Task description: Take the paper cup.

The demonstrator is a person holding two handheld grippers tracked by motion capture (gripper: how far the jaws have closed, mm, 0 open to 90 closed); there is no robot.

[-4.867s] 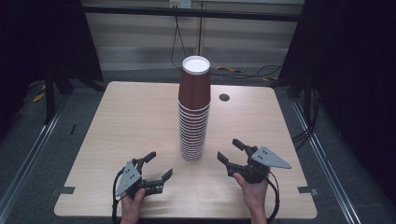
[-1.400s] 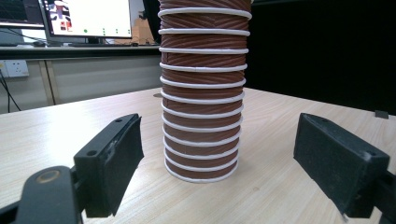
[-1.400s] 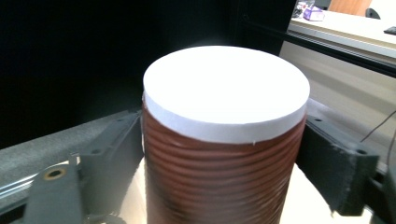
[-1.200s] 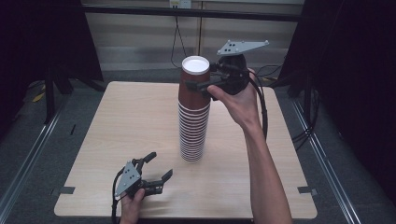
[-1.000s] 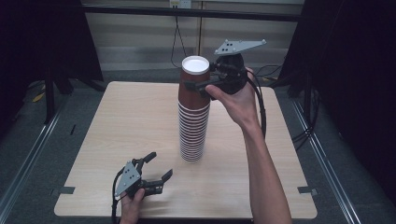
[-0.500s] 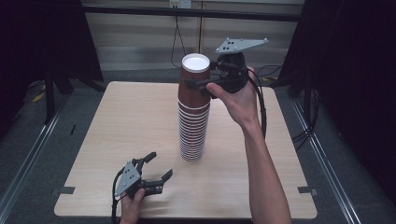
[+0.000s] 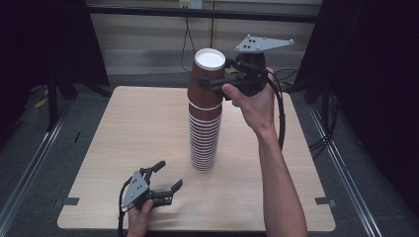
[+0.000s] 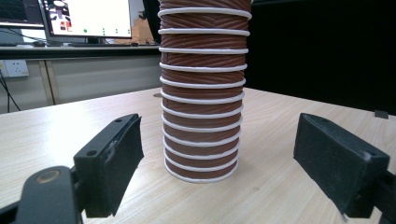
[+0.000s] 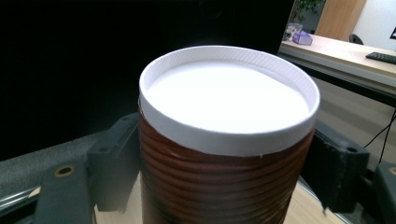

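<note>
A tall stack of upside-down brown ribbed paper cups (image 7: 205,138) with white rims stands mid-table. My right gripper (image 7: 210,74) is raised level at the stack's top. Its jaws have just been closing, and its pads now lie against both sides of the top cup (image 7: 206,79). In the right gripper view that top cup (image 9: 224,102) shows its white base between the jaws of the right gripper (image 9: 224,168). My left gripper (image 7: 169,174) rests open on the table near the front edge. In the left gripper view it (image 8: 226,158) faces the stack's foot (image 8: 201,140), some way short of it.
The wooden table (image 7: 123,128) has black tape marks at its front corners (image 7: 66,201). Dark curtains flank it, and cables lie on the floor behind. In the left gripper view a monitor (image 8: 88,16) stands on a desk beyond the table.
My right hand rose from the table's front to the top of the stack. In the last second it barely shifted while its jaws narrowed on the top cup. The left gripper stayed put.
</note>
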